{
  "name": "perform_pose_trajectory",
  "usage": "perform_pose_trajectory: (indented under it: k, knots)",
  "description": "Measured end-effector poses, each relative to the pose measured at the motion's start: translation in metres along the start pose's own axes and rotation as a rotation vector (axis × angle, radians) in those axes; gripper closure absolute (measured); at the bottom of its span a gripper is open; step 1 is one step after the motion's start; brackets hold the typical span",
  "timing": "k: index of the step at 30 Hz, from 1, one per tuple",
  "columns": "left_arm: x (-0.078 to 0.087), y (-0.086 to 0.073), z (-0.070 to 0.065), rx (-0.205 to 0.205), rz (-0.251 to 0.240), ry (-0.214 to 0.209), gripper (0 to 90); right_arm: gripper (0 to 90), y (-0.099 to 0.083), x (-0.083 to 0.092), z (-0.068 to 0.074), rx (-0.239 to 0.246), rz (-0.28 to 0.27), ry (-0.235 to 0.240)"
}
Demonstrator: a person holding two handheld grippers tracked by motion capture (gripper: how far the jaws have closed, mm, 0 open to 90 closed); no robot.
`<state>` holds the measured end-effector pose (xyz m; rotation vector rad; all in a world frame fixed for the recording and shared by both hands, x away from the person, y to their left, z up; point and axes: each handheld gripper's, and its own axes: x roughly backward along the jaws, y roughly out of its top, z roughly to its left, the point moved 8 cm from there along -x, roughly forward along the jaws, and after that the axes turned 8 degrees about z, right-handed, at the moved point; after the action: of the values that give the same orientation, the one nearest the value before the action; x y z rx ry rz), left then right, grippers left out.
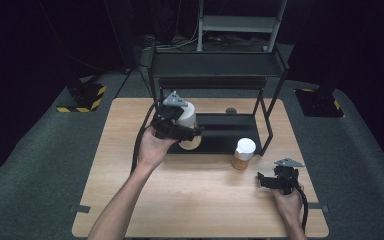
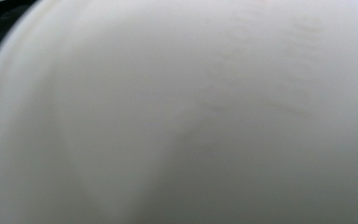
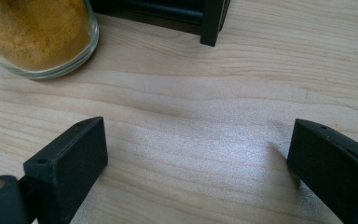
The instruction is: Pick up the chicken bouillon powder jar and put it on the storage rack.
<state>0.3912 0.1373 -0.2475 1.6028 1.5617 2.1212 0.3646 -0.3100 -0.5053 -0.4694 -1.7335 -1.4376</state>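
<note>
A jar with a white lid (image 1: pixel 187 114) and a tan body hangs above the table in front of the black rack's low shelf, with my left gripper (image 1: pixel 180 127) shut on it. Very close in the left gripper view is the blurred white surface of that jar (image 2: pixel 191 116). A second jar (image 1: pixel 243 154), white-lidded and holding orange-brown powder, stands on the table by the rack's front right leg. Its glass base (image 3: pixel 32 32) sits at the top left of the right gripper view. My right gripper (image 1: pixel 267 180) (image 3: pixel 198 149) rests open on the wood to the right of it, with nothing between its jaws.
The black metal rack (image 1: pixel 215 65) stands at the back of the wooden table (image 1: pixel 200 200), with a high shelf and a low shelf (image 1: pixel 225 132). One of its legs (image 3: pixel 212 23) is just beyond my right gripper. A small dark object (image 1: pixel 231 110) lies behind the low shelf.
</note>
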Motion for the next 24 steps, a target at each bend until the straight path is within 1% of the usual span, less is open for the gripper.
perform_pose_trajectory:
  k: [3,4,5,9,10,11,14,15,16,18,21,22,23,24]
  knots:
    - [0.007,0.014,0.004,0.011,-0.004,-0.002,32.6,4.2,0.000,0.000,0.000,0.000,0.000,0.000]
    - [0.012,0.023,0.007,0.018,-0.004,-0.001,32.6,4.2,0.000,0.000,0.000,0.000,0.000,0.000]
    - [0.013,0.028,0.008,0.025,-0.004,0.000,32.6,4.3,0.000,0.000,0.000,0.000,0.000,0.000]
    - [0.019,0.050,0.014,0.046,-0.004,0.011,32.6,4.2,0.000,0.000,0.000,0.001,0.000,0.000]
    - [0.019,0.050,0.014,0.046,-0.004,0.011,32.7,4.2,0.000,0.000,0.000,0.000,0.000,0.000]
    - [0.021,0.058,0.017,0.056,-0.007,0.014,32.7,4.3,0.000,0.000,0.000,0.000,0.000,0.000]
    - [0.024,0.072,0.021,0.070,-0.009,0.025,32.7,4.3,0.000,0.000,0.000,0.000,0.000,-0.001]
    - [0.025,0.082,0.023,0.081,-0.005,0.039,32.8,4.3,0.000,0.000,0.000,0.000,0.000,-0.001]
    - [0.025,0.082,0.023,0.081,-0.005,0.039,32.8,4.3,0.000,0.000,0.000,0.000,0.000,-0.001]
    - [0.026,0.091,0.024,0.087,-0.004,0.058,32.8,4.3,0.000,0.000,0.000,0.001,0.000,-0.002]
    - [0.027,0.102,0.028,0.104,-0.010,0.065,32.8,4.3,0.000,0.000,0.000,-0.001,0.000,-0.001]
    - [0.026,0.107,0.030,0.111,-0.011,0.074,32.8,4.3,0.000,0.000,0.000,-0.001,0.001,-0.001]
    - [0.025,0.115,0.032,0.121,-0.003,0.097,32.9,4.3,0.000,0.000,0.000,0.000,0.000,-0.001]
    - [0.024,0.118,0.033,0.128,-0.002,0.105,32.9,4.3,0.000,0.000,0.000,0.001,0.000,-0.002]
